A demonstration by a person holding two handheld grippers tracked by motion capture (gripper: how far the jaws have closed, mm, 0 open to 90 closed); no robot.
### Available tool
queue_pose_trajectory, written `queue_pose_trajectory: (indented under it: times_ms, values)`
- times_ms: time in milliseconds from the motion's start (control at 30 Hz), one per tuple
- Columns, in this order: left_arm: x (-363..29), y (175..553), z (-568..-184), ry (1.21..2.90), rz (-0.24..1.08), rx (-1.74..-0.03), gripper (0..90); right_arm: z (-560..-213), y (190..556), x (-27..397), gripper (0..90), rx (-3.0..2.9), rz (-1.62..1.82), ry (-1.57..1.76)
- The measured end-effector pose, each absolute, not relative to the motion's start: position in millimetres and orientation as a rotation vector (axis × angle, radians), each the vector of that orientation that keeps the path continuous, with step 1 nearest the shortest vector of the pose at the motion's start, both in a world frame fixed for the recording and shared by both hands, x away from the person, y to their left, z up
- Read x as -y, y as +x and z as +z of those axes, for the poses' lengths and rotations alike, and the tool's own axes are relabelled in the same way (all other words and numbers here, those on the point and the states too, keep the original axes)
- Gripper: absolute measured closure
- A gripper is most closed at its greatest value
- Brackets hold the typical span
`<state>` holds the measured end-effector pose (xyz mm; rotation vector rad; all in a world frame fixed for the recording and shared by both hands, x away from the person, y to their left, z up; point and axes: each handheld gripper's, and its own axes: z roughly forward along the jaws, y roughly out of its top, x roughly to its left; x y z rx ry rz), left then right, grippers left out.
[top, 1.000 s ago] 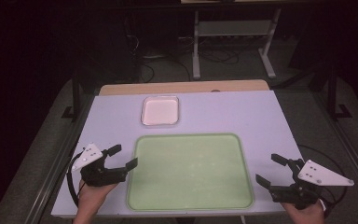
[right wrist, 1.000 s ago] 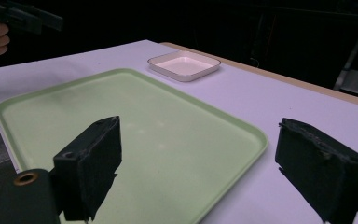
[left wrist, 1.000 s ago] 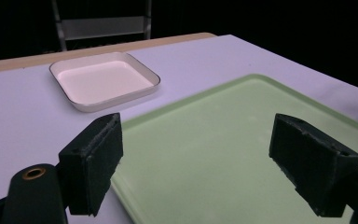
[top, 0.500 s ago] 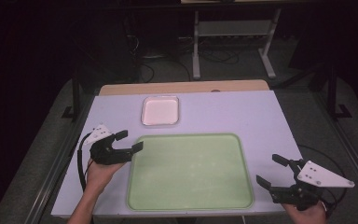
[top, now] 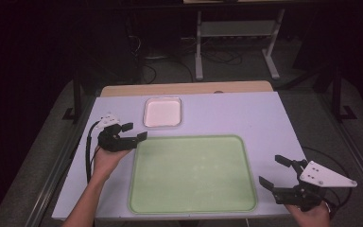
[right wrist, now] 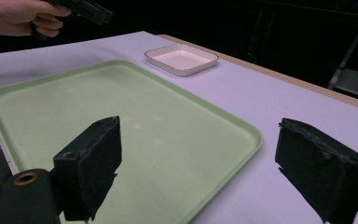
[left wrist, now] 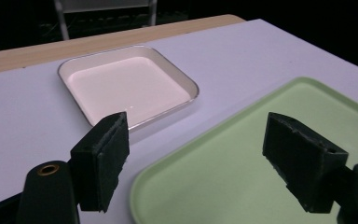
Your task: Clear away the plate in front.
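High view: left tool [top: 134, 132] has moved fwd and inward vs 1 s ago, when it sat at the near-left edge of the green tray [top: 192, 174]. It's now at the tray's far-left corner, jaws spread wide, nothing held, aimed toward the small pink dish [top: 162, 112], which sits just beyond the tray on the counter [top: 246, 113], close but not touching. Right tool [top: 280, 176] hasn't shifted over the same span: near-right of the tray, released, empty. Tray and dish lie where they were. My read: left hand is closing in on the dish, prob to pick it up; grasp not yet begun.

Left gripper view: pads [left wrist: 103, 158] wide apart; pink dish [left wrist: 128, 84] ahead and a bit left of centre, green tray [left wrist: 242, 163] corner below between the jaws. Dish looks empty, with a low rim.

Right gripper view: right tool [right wrist: 200, 175] open over the tray's near-right corner [right wrist: 121, 126]; dish [right wrist: 182, 59] far off, the other hand [right wrist: 18, 16] top left.
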<state>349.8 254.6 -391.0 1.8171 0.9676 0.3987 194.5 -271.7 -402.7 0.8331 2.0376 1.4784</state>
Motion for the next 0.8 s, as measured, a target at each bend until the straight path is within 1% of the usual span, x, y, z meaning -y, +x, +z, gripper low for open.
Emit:
queue_pose_trajectory:
  times_ms: [100, 333, 500, 633, 800]
  values:
    - [-256, 362, -391, 1.806, 0.404, -1.003, 22.7, -405, 197, 270, 13.5, -2.046, 1.482, 0.840]
    - [-253, 383, -391, 1.814, 0.413, -1.020, 23.0, -407, 200, 270, 13.5, -2.058, 1.475, 0.836]
    - [-248, 402, -390, 1.818, 0.387, -1.038, 25.7, -408, 202, 272, 13.5, -2.060, 1.474, 0.838]
    - [-244, 414, -389, 1.829, 0.401, -1.047, 27.0, -407, 202, 273, 13.5, -2.052, 1.480, 0.843]
    - [-245, 428, -388, 1.821, 0.383, -1.084, 29.2, -404, 201, 275, 13.5, -2.044, 1.474, 0.839]
